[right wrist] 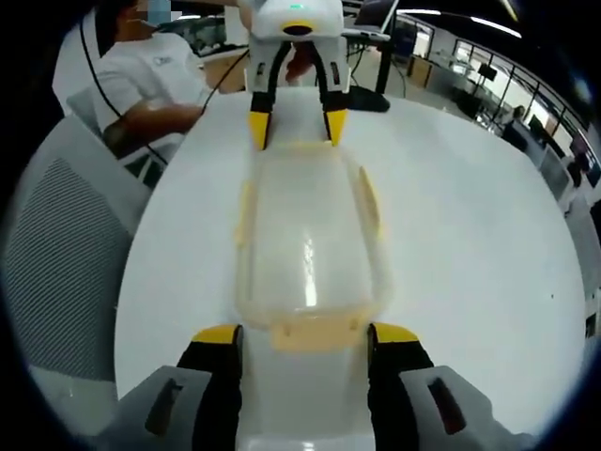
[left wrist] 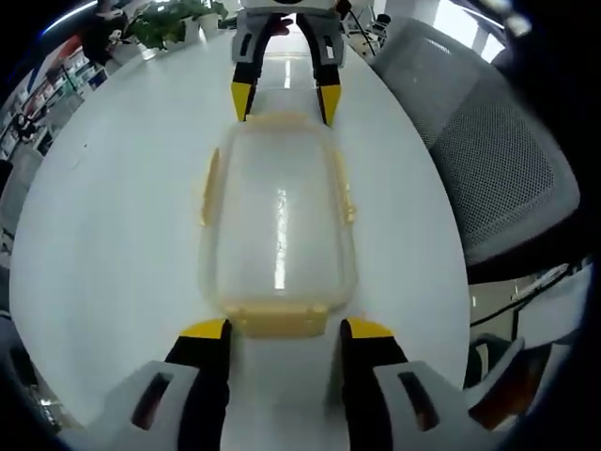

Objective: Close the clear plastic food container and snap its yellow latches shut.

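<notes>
Container [left wrist: 279, 225] sits in the middle of your frame on the smooth white table [left wrist: 113, 235], clear, long and rounded, with its lid already on. You are at the latch step. Your left gripper [left wrist: 285, 328] and right gripper [right wrist: 306, 334] face each other, fingers spread wide, holding nothing. Next, squeeze each soft yellow end latch [left wrist: 279, 322] until it snaps.

white table carrying one clear container

a glossy white table [left wrist: 113, 216] is holding a clear plastic food container [left wrist: 279, 225] with its lid on, sitting at the centre of the left gripper view; yellow latches [left wrist: 208, 188] are sticking out along its 9 and 3 o'clock sides, lying over the tabletop.
</notes>
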### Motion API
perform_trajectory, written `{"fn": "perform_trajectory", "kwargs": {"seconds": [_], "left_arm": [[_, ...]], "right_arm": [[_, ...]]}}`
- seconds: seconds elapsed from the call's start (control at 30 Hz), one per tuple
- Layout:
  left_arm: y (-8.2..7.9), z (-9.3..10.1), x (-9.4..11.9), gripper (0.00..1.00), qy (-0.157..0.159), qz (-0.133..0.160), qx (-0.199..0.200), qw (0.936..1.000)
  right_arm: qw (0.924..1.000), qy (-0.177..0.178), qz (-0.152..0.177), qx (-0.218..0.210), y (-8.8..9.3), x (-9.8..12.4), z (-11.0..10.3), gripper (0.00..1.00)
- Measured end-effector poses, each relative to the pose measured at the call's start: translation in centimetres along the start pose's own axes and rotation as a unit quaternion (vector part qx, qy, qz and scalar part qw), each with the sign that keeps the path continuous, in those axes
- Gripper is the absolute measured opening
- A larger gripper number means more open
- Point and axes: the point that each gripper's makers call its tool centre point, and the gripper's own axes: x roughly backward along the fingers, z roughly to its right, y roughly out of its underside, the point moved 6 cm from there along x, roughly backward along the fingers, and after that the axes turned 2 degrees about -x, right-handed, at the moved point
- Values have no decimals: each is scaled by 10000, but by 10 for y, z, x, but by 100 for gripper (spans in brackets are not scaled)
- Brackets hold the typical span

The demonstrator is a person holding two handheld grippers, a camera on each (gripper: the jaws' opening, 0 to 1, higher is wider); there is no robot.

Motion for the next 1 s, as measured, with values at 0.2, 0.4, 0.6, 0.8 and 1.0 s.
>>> {"fn": "perform_trajectory", "kwargs": {"seconds": [0.2, 0.4, 0.6, 0.8, 1.0], "left_arm": [[-2, 2, 0, 39, -2, -48, -7, 10000], [-3, 2, 0, 39, -30, -128, 52, 9999], [-3, 2, -1, 39, -38, -169, 71, 9998], [-4, 3, 0, 38, -38, -242, 86, 9997], [-6, 2, -1, 38, -38, -366, 121, 9993]], "right_arm": [[10000, -37, -58, 67, 0, 0, -1, 47], [10000, -47, -64, 35, 1, 0, -1, 47], [9998, -110, -138, 43, 1, 1, -1, 40], [9997, -126, -214, 82, 0, 0, -1, 40], [9996, -157, -240, 59, 0, 0, 0, 39]]}}
